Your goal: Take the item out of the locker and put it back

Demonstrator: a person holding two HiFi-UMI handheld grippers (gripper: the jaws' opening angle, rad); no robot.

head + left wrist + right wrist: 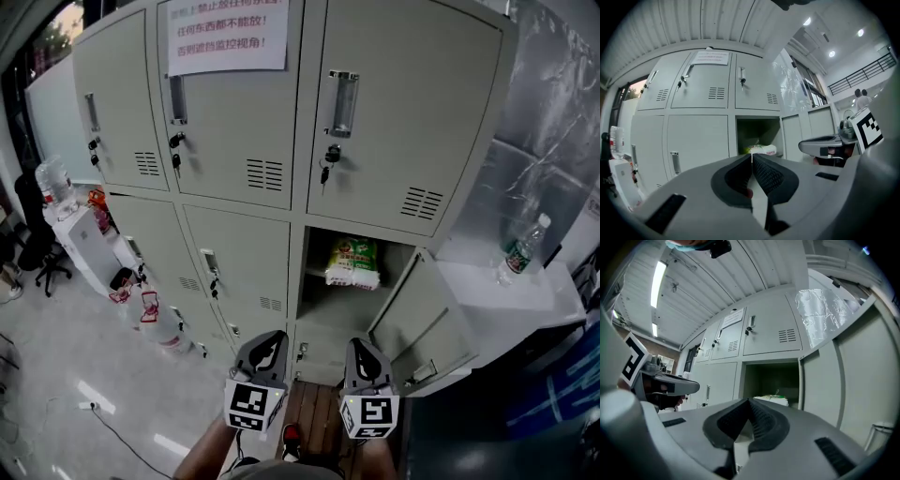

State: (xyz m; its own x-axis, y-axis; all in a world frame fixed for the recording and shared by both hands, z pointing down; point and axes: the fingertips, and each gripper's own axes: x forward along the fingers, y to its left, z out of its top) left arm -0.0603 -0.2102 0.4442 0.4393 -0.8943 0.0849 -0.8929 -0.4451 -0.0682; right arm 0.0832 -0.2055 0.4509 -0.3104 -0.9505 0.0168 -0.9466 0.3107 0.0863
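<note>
A grey locker bank (234,141) faces me. One compartment in the lower row stands open (352,291), its door (420,323) swung out to the right. Inside, on a shelf, lies a white and green bag (352,262), also seen in the left gripper view (761,149) and the right gripper view (771,400). My left gripper (269,342) and right gripper (361,349) are held side by side in front of the open compartment, some way short of it. Both are shut with nothing between the jaws, as their own views show: left gripper (752,157), right gripper (749,401).
A paper notice (227,36) is taped on an upper door. Keys hang in several locks (330,159). A white counter (511,291) with a plastic bottle (520,248) stands to the right. Water jugs (155,319) and a white stand (80,239) sit at the left on the floor.
</note>
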